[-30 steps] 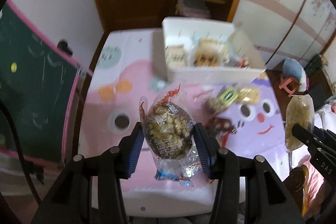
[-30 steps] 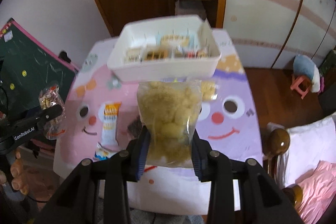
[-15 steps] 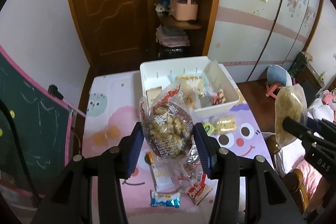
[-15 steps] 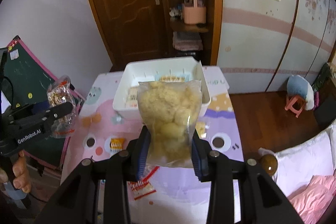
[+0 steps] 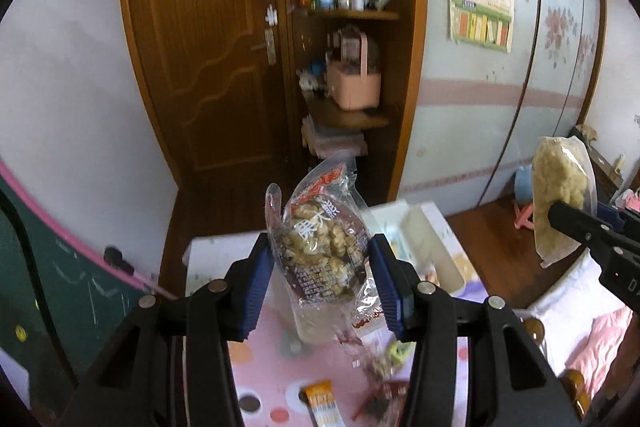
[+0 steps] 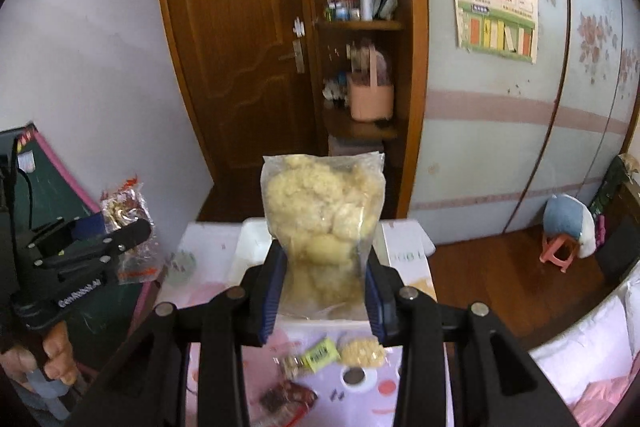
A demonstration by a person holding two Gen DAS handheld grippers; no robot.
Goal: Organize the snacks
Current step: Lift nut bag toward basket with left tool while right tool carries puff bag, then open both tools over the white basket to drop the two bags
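Note:
My left gripper (image 5: 322, 277) is shut on a clear bag of brown nut clusters (image 5: 322, 247), held high above the table. The same bag (image 6: 126, 211) shows at the left of the right wrist view, in the left gripper (image 6: 120, 235). My right gripper (image 6: 324, 283) is shut on a clear bag of pale yellow puffs (image 6: 324, 211), also raised; that bag (image 5: 560, 199) appears at the right of the left wrist view. The white bin (image 5: 424, 231) sits below and behind both bags, mostly hidden. Loose snack packets (image 6: 320, 355) lie on the pink and purple table (image 5: 272, 371).
An orange stick packet (image 5: 322, 403) and dark red wrappers (image 6: 288, 399) lie near the table's front. A green chalkboard (image 5: 60, 287) stands at the left. A wooden door and shelf (image 5: 344, 67) lie beyond. A bed (image 6: 592, 355) and a pink stool (image 6: 560, 251) are at the right.
Both grippers have risen with their bags and tilted upward, so the table and bin have dropped low in both views and the door and shelf fill the frame.

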